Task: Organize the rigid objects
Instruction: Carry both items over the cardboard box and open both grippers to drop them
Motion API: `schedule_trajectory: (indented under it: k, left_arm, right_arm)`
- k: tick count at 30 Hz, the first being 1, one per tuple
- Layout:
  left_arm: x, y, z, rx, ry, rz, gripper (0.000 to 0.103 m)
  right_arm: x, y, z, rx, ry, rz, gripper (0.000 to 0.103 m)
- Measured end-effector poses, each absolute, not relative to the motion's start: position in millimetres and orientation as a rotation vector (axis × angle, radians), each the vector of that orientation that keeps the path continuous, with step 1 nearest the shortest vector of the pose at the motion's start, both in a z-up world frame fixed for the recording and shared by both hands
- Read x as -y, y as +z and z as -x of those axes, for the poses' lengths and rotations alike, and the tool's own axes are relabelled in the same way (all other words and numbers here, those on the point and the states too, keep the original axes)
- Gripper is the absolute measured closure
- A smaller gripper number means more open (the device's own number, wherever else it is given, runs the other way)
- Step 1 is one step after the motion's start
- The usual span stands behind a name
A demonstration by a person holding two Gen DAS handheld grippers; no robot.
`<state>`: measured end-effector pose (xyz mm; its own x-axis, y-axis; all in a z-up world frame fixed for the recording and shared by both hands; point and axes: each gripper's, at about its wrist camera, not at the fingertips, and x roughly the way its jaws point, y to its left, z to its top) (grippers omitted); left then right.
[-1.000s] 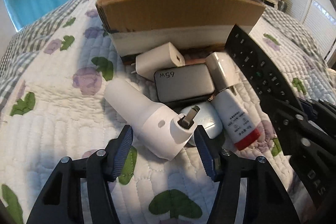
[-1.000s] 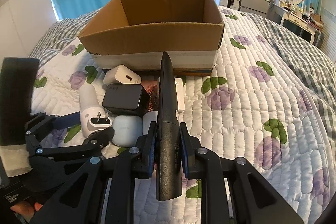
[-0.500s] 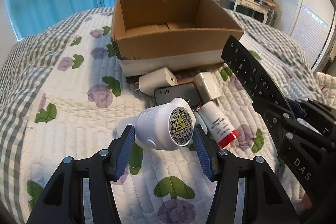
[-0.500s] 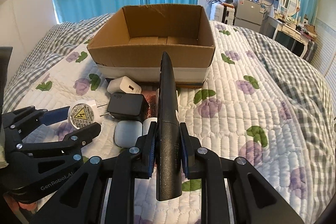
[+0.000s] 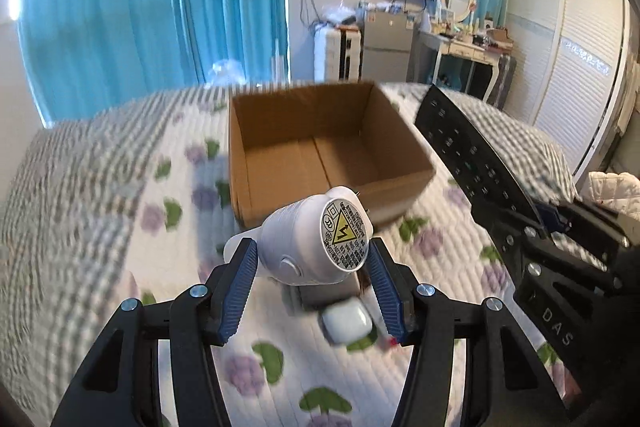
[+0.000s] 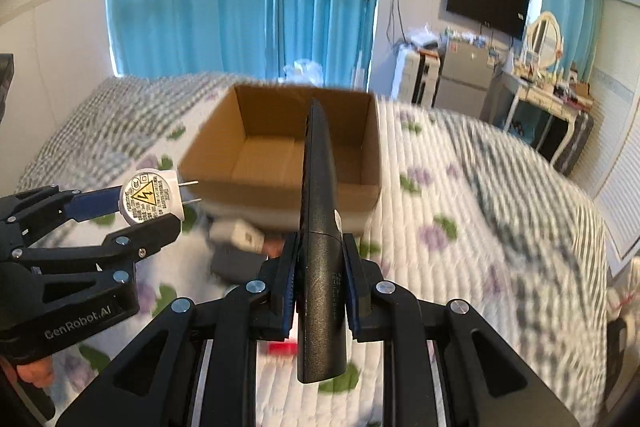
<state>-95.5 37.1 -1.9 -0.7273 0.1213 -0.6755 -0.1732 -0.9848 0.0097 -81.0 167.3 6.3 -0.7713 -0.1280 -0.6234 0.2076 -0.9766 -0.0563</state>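
My left gripper (image 5: 312,263) is shut on a white plug-in device (image 5: 316,235) with a yellow warning label, held in the air before the open cardboard box (image 5: 320,151). In the right wrist view the device (image 6: 150,197) shows at the left with its prongs pointing at the box (image 6: 280,155). My right gripper (image 6: 320,271) is shut on a black remote control (image 6: 320,211), held on edge and pointing at the box. The remote (image 5: 468,155) also shows in the left wrist view at the right. The box looks empty inside.
On the flowered quilt (image 6: 460,227) before the box lie a white charger (image 6: 240,233), a dark power bank (image 6: 236,263), a white earbud case (image 5: 346,321) and a red-capped tube (image 6: 282,347). Blue curtains, a TV and a dresser stand behind the bed.
Both grippers have risen and tipped up, so the box interior and room now show. The white device went from lying on the quilt to being lifted in my left gripper.
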Motion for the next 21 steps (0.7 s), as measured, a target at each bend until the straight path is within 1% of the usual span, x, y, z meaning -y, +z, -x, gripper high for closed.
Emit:
schedule_trajectory:
  k: [6, 10, 13, 17, 21]
  left_arm:
    - [-41, 36, 135, -0.095, 2.819, 0.987, 0.046]
    - [-46, 49, 170, -0.133, 2.843, 0.950, 0.046]
    - [-47, 49, 196, -0.146, 2.855, 0.954, 0.046]
    - [-51, 41, 227, -0.154, 2.857, 0.975, 0.046]
    - [-59, 26, 247, -0.188, 2.838, 0.987, 0.046]
  right_arm:
    - [-165, 47, 126, -0.177, -2.804, -0.877, 0.084]
    - [-165, 52, 172, -0.142, -2.803, -0.874, 0.084]
    - [-165, 41, 209, -0.080, -2.767, -0.906, 0.084]
    - [-158, 11, 249, -0.113, -2.750, -0.974, 0.084]
    - [-158, -24, 271, -0.089, -2.717, -1.055, 0.084]
